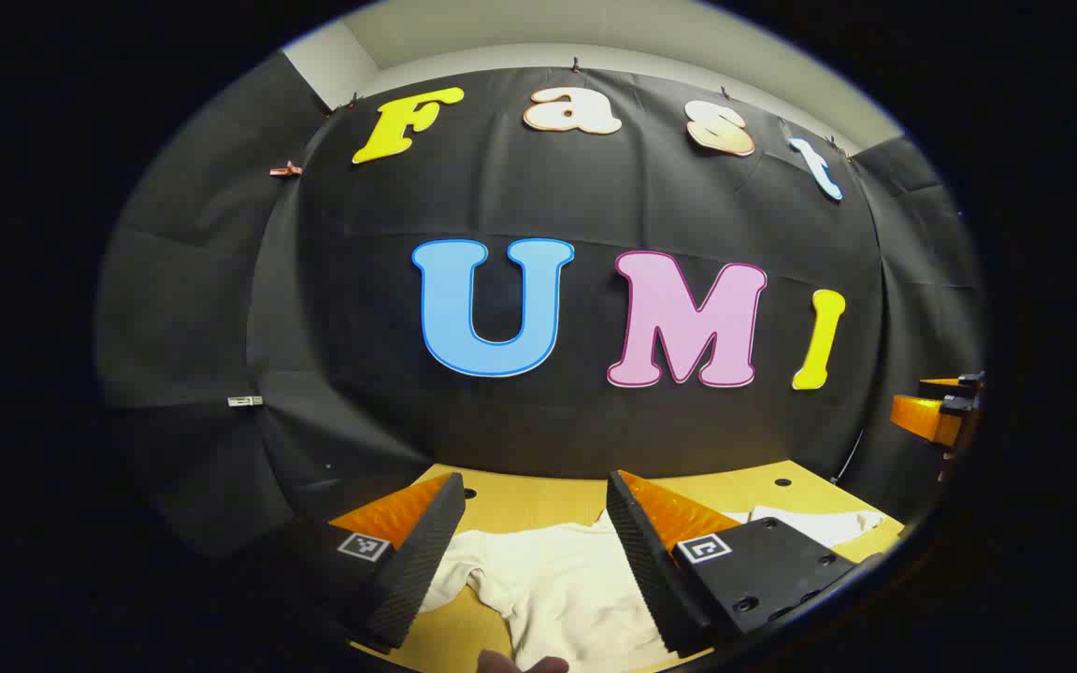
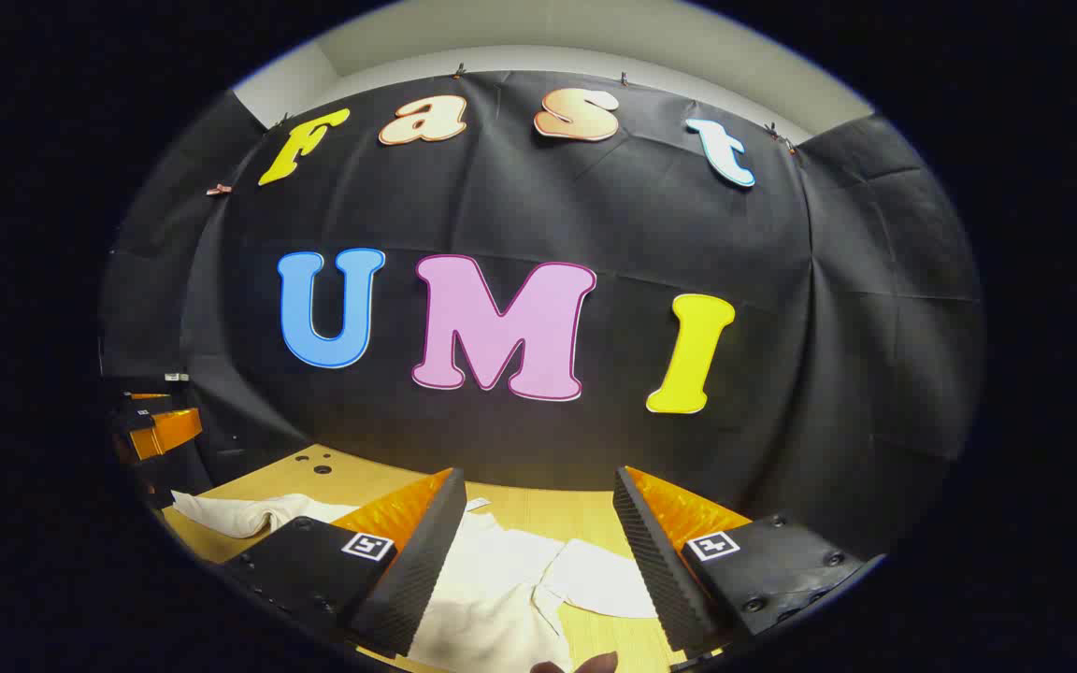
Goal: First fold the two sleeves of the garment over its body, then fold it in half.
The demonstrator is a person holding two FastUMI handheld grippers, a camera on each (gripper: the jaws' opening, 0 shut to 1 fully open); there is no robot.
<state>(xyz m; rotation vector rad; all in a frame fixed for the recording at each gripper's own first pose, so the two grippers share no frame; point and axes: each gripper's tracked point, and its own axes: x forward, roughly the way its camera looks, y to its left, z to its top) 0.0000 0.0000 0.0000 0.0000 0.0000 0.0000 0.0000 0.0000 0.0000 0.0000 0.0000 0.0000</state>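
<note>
A white garment [image 1: 567, 589] lies spread on the wooden table [image 1: 529, 500], one sleeve [image 1: 819, 523] reaching toward the right edge of the left gripper view. My left gripper [image 1: 538, 542] hovers above it, open, nothing between its fingers. In the right gripper view the same garment [image 2: 501, 598] lies below my right gripper [image 2: 534, 542], which also stands open and apart from the cloth. One sleeve [image 2: 604, 584] lies between its fingers and another sleeve [image 2: 239, 514] stretches off to the left. The other gripper [image 1: 936, 411] shows at the far right of the left gripper view.
The black cloth wall [image 1: 595, 234] closes off the back of the table [image 2: 538, 509]. Small holes [image 2: 319, 463] mark the tabletop. The other gripper [image 2: 150, 425] shows at the left edge of the right gripper view. A fingertip [image 1: 520, 664] peeks in at the bottom.
</note>
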